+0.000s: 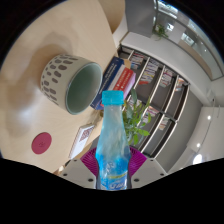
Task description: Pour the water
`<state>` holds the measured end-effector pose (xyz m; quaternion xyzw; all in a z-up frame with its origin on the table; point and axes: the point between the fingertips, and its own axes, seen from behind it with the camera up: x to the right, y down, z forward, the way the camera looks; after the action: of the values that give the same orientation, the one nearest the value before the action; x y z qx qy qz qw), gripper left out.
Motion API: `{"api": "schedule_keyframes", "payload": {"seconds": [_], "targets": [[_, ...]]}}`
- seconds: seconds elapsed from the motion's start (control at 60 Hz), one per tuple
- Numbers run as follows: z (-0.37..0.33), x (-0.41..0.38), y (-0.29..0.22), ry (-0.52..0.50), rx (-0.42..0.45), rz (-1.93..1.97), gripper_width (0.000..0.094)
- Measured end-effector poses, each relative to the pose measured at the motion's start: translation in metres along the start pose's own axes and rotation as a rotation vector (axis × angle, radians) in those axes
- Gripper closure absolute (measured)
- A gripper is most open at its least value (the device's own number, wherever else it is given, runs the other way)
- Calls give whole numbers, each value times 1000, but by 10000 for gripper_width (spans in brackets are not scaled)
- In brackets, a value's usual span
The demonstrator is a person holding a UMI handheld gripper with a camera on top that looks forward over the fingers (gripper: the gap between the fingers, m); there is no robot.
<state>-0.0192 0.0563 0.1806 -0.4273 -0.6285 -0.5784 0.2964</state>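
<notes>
My gripper (112,165) is shut on a clear plastic water bottle (112,145) with a blue cap (112,98) and a blue label. The magenta pads (90,158) press on both sides of the bottle. The whole view is tilted. A pale green mug with dark oval spots (72,80) stands on the light table (30,50), beyond the bottle and to its left, with its open mouth facing toward the bottle. The bottle's cap sits just beside the mug's rim. I see no water flowing.
A small round dark red disc (41,143) lies on the table near the mug. Beyond the table edge there are shelves with books and boxes (150,80) and a green plant (138,120) behind the bottle.
</notes>
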Motion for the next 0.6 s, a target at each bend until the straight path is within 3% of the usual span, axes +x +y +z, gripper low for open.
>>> {"api": "schedule_keyframes", "payload": {"seconds": [0.317,0.6], "targets": [[10,-4,-34,31,43,-240,589],[5,-1,-23,1,47,-35,588]]}}
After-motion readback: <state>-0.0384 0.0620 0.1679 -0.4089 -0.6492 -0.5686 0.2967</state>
